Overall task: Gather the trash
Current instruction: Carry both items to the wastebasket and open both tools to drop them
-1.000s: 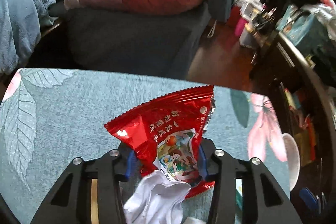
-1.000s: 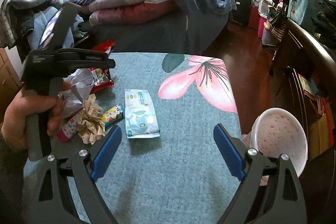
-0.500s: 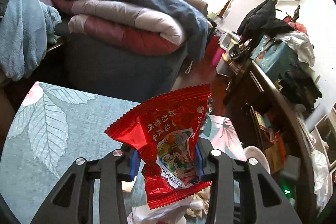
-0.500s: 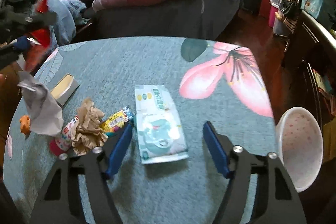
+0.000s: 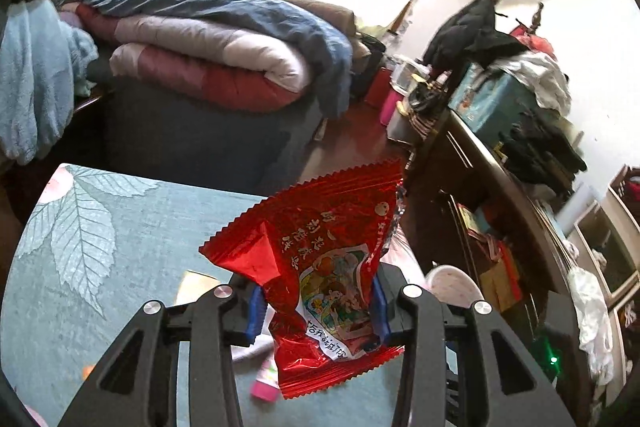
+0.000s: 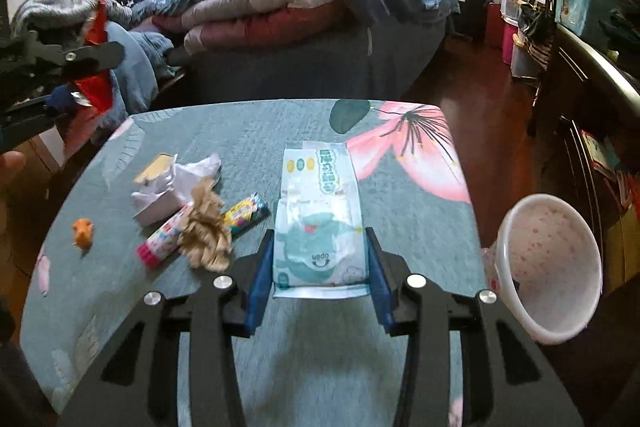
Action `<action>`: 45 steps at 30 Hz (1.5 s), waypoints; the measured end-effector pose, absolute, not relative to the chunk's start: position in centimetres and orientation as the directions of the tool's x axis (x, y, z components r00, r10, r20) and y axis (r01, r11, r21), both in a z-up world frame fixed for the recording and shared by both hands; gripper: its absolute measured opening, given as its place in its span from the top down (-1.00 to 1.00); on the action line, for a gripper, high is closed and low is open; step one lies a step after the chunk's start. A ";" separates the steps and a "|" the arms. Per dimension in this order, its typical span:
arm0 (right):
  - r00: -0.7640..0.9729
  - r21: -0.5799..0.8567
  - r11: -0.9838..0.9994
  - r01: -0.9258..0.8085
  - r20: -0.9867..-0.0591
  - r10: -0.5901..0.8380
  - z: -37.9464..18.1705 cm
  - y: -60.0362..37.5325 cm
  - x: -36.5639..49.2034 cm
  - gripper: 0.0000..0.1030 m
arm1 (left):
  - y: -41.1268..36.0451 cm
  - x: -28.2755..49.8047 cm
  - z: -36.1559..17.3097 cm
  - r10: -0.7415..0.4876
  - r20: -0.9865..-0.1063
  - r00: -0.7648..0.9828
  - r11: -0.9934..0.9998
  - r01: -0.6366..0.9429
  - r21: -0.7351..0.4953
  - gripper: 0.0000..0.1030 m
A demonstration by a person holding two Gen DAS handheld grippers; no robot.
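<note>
Left wrist view: the left claw [image 5: 316, 311] pinched a red snack wrapper [image 5: 320, 267] above the table [image 5: 120, 235]. Right wrist view: the right claw [image 6: 320, 279] was closing around a wipes packet [image 6: 320, 223] lying flat on the table; squeezing its edges evenly would probably stop it buckling.

The desk [image 6: 256, 131] was covered in a teal cloth printed with a large pink flower and pale grey-white leaves. A glossy red wrapper [image 5: 320, 267], marked with white characters and a multicoloured cartoon panel, was noted between the blue pads of the black left tool [image 5: 316, 307]. A white and pale teal packet [image 6: 320, 219], bearing yellow dots, was recorded between the blue pads of the black right tool [image 6: 320, 291]. Crumpled tan paper [image 6: 206, 231], lilac-white paper [image 6: 168, 187], a pink and white tube [image 6: 162, 239], a yellow and dark striped wrapper [image 6: 246, 213] and an orange scrap [image 6: 83, 231] were observed. The bin [image 6: 552, 263] was white, speckled with pink.
</note>
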State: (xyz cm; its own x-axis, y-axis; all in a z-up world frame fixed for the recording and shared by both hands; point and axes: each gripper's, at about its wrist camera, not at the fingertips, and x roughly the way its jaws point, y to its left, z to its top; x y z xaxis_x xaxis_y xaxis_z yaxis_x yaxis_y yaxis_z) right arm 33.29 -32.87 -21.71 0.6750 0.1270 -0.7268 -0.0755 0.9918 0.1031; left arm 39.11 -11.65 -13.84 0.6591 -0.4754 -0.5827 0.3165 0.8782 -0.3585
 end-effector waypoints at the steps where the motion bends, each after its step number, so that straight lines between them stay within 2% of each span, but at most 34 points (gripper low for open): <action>1: 0.679 0.110 0.991 -0.075 -0.723 0.131 -21.5 -33.1 32.5 0.17 | -12.2 38.7 -13.7 -0.478 -0.584 0.656 0.877 0.325 -0.353 0.18; 17: 0.719 0.184 0.983 -0.006 -0.683 0.132 -20.9 -38.6 24.5 0.16 | -22.6 33.6 -13.0 -0.492 -0.604 0.628 0.859 0.465 -0.215 0.15; 35: 0.708 0.280 0.894 0.350 -0.704 -0.057 -25.4 -55.9 20.4 0.16 | -40.3 33.1 -16.7 -0.557 -0.662 0.502 0.747 0.651 -0.135 0.15; 41: 0.668 0.256 0.857 0.447 -0.733 -0.129 -27.9 -60.4 21.3 0.16 | -46.1 35.0 -19.0 -0.577 -0.690 0.437 0.716 0.678 -0.170 0.15; 45: 0.654 0.250 0.849 0.466 -0.744 -0.140 -29.1 -62.0 23.4 0.15 | -48.9 36.2 -20.3 -0.561 -0.704 0.435 0.720 0.676 -0.156 0.05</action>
State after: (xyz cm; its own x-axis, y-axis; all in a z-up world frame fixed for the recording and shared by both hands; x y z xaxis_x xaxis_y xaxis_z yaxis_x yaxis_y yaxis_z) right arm 23.35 -62.01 -29.12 0.6536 -0.1399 -0.7438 0.4661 0.8487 0.2499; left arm 36.20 -48.92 -20.32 0.4353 -0.5613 -0.7039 0.6758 0.7203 -0.1564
